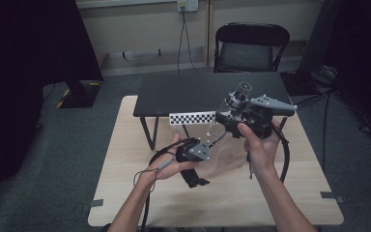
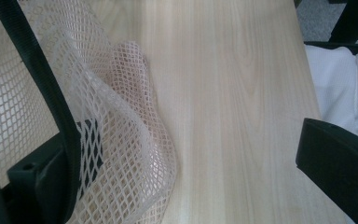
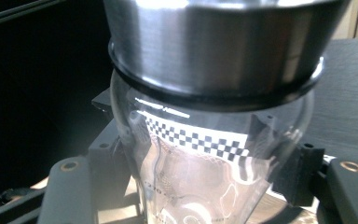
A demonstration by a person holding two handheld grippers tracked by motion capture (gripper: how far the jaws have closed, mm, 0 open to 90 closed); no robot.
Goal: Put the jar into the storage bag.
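Right gripper (image 1: 228, 126): raised above the bench, clenched on the glass jar (image 3: 205, 154), its black jaws pressed to either side of the glass below the collar.
Glass jar: clear, wide steel collar (image 3: 214, 42) at the top with a dark ring beneath; held off the bench, over its far right part; seen in the high view (image 1: 239, 94) tilted above the right hand (image 1: 261, 142).
Left gripper (image 1: 195, 180): low over the middle of the bench, jaws wide apart; one jaw has the mesh bag draped on it, the other stands clear over bare wood.
Mesh bag (image 2: 121, 135): white netting, slack, lying partly on the bench, between the two grippers in the high view (image 1: 224, 157).
Bench (image 1: 125, 183): pale wood.
Black table (image 1: 193, 94): just behind the bench, a checkered strip (image 1: 192, 118) on its near edge.
Folding chair (image 1: 251, 48): black, behind the table.
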